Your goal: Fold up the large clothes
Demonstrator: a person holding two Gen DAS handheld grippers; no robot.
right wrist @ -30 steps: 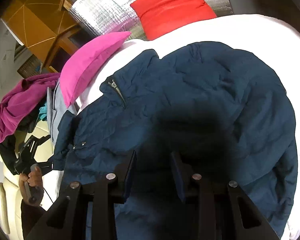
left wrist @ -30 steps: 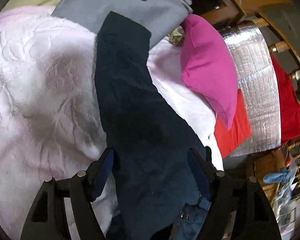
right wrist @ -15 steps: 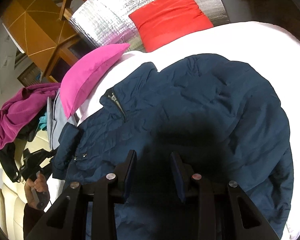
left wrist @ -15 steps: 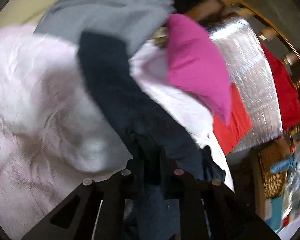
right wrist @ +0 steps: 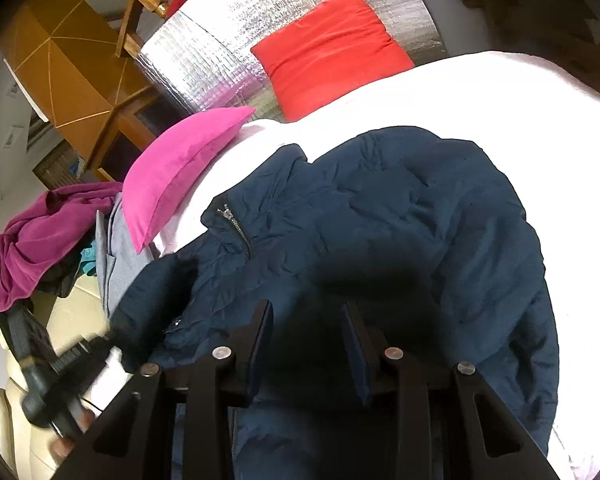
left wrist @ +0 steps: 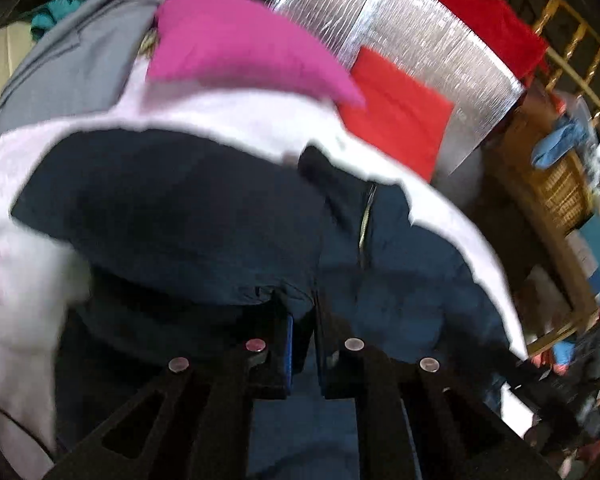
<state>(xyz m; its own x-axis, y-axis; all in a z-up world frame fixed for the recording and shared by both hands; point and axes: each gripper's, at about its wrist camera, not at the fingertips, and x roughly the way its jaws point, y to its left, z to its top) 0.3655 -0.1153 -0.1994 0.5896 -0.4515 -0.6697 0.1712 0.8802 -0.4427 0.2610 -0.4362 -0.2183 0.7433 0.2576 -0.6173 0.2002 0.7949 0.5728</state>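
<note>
Left gripper: black fingers with blue pads pressed nearly together, pinching a dark fold of the navy quilted puffer jacket at its sleeve; view blurred.
Right gripper: fingers partly spread above the jacket's shadowed middle; contact with the cloth cannot be told.
Jacket: spread flat on the white textured bedspread, collar and metal zipper toward the pillows, sleeve bunched at the left edge.
Pillows: magenta smooth pillow beside the collar; red rectangular pillow against silver crinkled foil sheet.
Edge: grey folded garment, purple draped cloth.
</note>
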